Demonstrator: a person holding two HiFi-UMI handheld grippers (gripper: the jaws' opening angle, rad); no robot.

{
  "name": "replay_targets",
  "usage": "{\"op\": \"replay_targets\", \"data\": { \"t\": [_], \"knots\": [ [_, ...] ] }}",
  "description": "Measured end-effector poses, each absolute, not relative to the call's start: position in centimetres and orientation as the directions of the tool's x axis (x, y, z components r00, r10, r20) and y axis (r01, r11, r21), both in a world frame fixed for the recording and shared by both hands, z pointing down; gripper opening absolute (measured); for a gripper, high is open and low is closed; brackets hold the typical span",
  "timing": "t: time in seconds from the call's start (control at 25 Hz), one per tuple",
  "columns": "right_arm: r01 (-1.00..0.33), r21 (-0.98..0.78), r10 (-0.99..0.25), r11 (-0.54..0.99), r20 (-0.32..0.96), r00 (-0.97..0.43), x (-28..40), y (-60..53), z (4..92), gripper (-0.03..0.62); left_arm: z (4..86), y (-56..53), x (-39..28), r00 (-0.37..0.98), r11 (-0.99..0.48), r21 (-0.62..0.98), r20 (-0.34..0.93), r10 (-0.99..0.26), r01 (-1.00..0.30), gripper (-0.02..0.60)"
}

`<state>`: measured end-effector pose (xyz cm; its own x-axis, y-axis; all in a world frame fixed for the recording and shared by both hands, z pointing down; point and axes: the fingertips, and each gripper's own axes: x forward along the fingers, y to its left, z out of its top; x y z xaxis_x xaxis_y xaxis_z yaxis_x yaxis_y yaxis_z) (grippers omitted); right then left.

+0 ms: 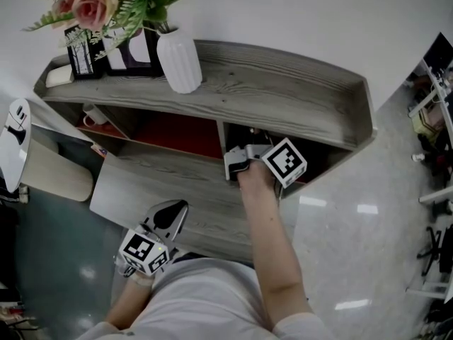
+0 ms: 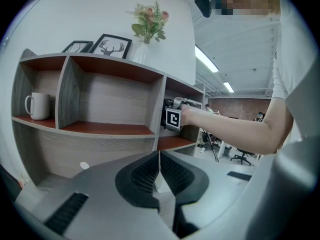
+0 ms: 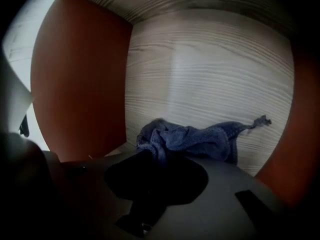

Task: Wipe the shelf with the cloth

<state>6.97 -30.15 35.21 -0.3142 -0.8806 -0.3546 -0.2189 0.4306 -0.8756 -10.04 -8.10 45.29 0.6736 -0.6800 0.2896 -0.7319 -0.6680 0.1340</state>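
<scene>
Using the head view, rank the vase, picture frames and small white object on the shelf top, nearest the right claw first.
1. vase, in the middle, closest to the right claw.
2. picture frames, left of the vase.
3. small white object, far left end.

— Any writing you can read right now?
— Nothing legible. The white cube (image 1: 284, 161) on the right gripper (image 3: 150, 159) shows only a black square marker pattern, same on the left gripper (image 1: 173, 211).
— And the black-framed picture (image 2: 112, 45) atop the grey wooden shelf (image 1: 283, 83)?
— Antlers, no words.
</scene>
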Motion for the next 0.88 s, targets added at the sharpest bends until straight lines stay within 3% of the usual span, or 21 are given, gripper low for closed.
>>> {"op": "replay_targets", "data": {
  "t": [0.44,0.88],
  "knots": [
    [-0.156,-0.945,-0.948,0.289,-0.304,0.089,18.1,-27.7,38.4,0.080,45.3,-8.5,-8.2,0.707,-0.706,0.130,0.289,-0.645,-0.696,0.018],
    [-0.100,-0.976,-0.917,0.192,-0.215,0.337,24.8,-25.7,41.3,0.080,45.2,-9.0,-6.2,0.746,-0.751,0.120,0.293,-0.598,-0.650,0.018]
  ]
}}
